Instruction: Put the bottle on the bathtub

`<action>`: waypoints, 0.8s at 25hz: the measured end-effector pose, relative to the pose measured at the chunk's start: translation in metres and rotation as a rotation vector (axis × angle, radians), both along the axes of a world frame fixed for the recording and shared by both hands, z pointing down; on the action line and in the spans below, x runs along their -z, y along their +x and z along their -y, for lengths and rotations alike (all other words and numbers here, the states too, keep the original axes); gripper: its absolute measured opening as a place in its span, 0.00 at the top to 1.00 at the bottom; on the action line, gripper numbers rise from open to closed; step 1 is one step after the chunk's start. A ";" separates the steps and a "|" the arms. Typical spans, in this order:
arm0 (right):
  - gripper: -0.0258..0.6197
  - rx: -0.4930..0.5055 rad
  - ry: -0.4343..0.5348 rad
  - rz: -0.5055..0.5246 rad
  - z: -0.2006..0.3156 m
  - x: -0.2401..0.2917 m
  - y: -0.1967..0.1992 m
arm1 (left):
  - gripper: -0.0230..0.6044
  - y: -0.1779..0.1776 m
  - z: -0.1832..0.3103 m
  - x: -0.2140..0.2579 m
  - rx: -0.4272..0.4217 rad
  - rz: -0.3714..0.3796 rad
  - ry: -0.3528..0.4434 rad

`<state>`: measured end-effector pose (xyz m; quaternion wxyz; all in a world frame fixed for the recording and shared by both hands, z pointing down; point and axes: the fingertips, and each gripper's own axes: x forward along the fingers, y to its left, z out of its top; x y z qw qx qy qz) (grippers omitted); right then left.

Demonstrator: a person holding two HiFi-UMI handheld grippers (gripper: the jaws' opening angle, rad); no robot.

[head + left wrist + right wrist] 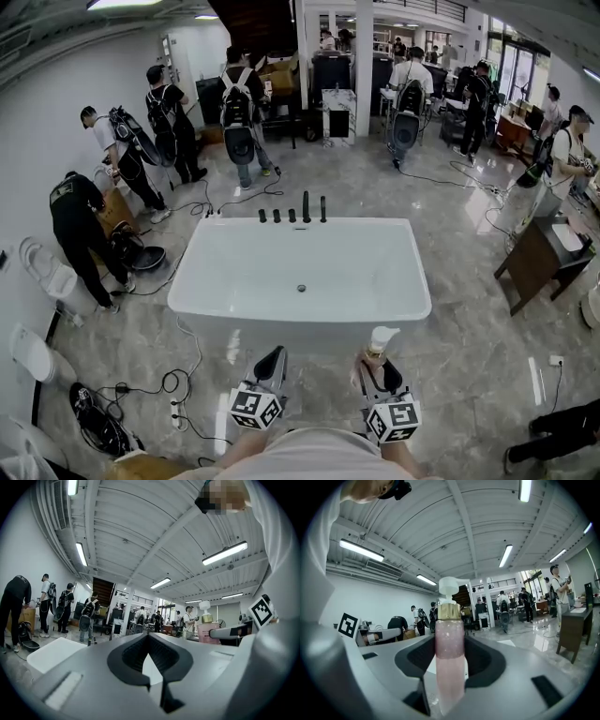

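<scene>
A white freestanding bathtub (300, 230) stands on the marble floor straight in front of me. My right gripper (378, 367) is shut on a pump bottle (380, 343) of pink liquid with a gold collar and white pump head, held upright just short of the tub's near rim. In the right gripper view the bottle (450, 658) stands between the jaws, filling the middle. My left gripper (273, 360) hovers beside it, also short of the near rim, shut with nothing in it. The left gripper view shows its jaws (149, 637) meeting, and the bottle (205, 626) off to the right.
Black tap fittings (292, 214) line the tub's far rim. Cables and a power strip (175, 409) lie on the floor at left. A dark wooden table (539, 258) stands to the right, toilets (52, 272) to the left. Several people with backpacks stand beyond the tub.
</scene>
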<state>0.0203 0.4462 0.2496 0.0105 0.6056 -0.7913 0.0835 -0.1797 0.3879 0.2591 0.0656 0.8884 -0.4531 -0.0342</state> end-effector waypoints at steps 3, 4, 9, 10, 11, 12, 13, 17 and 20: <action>0.66 -0.001 -0.001 0.001 0.005 0.000 0.009 | 0.95 0.006 0.005 0.000 0.009 0.004 -0.003; 0.66 0.000 -0.001 0.000 0.006 -0.001 0.012 | 0.95 0.009 0.005 -0.001 0.012 0.005 -0.003; 0.66 0.007 -0.004 -0.006 0.008 -0.006 0.036 | 0.95 0.033 0.007 -0.003 0.014 0.014 0.004; 0.66 0.011 -0.006 -0.006 0.009 -0.006 0.039 | 0.95 0.037 0.008 -0.003 0.013 0.017 0.006; 0.66 0.014 -0.007 -0.007 0.010 -0.007 0.042 | 0.95 0.040 0.010 -0.002 0.013 0.018 0.008; 0.66 0.016 -0.008 -0.009 0.012 -0.007 0.045 | 0.95 0.043 0.013 -0.002 0.013 0.018 0.011; 0.66 0.016 -0.008 -0.011 0.016 -0.007 0.047 | 0.95 0.045 0.016 0.000 0.012 0.017 0.014; 0.66 0.005 -0.004 -0.012 0.029 -0.004 0.056 | 0.95 0.052 0.031 0.006 0.008 0.021 0.030; 0.66 0.004 0.002 -0.013 0.044 -0.004 0.059 | 0.95 0.052 0.048 0.007 0.012 0.021 0.039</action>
